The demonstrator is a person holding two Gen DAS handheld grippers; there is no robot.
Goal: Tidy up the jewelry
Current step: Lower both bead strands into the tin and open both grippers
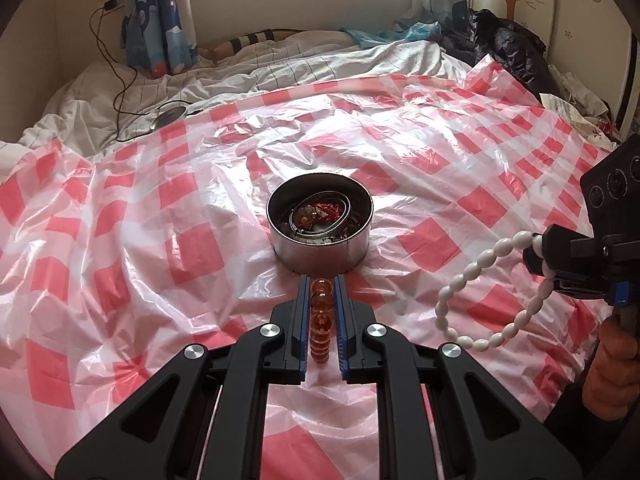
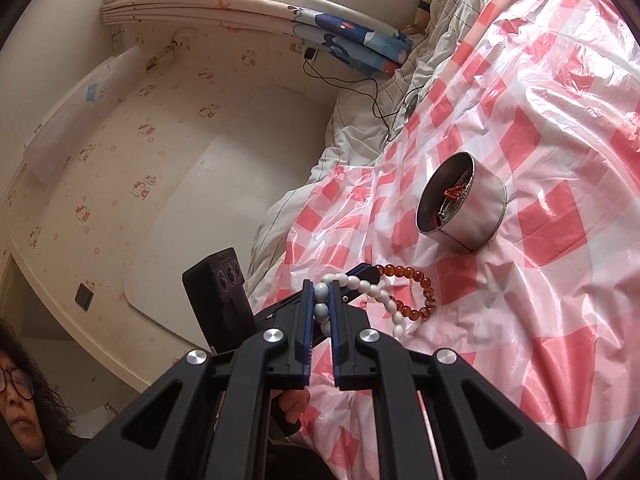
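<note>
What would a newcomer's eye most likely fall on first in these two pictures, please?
Probably the two bracelets held up over the red-and-white checked plastic sheet: the left hand-held gripper is shut on an amber bead bracelet, and the right hand-held gripper on a white bead bracelet. Next comes the round metal tin standing on the sheet just beyond the left gripper, with jewelry already inside.

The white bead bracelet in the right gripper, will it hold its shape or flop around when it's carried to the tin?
Probably floppy: the white bead bracelet droops in a loose loop below the right hand-held gripper, which pinches only a few beads. The smooth oval beads look glossy, so they might slip. It likely swings when moved toward the metal tin.
</note>
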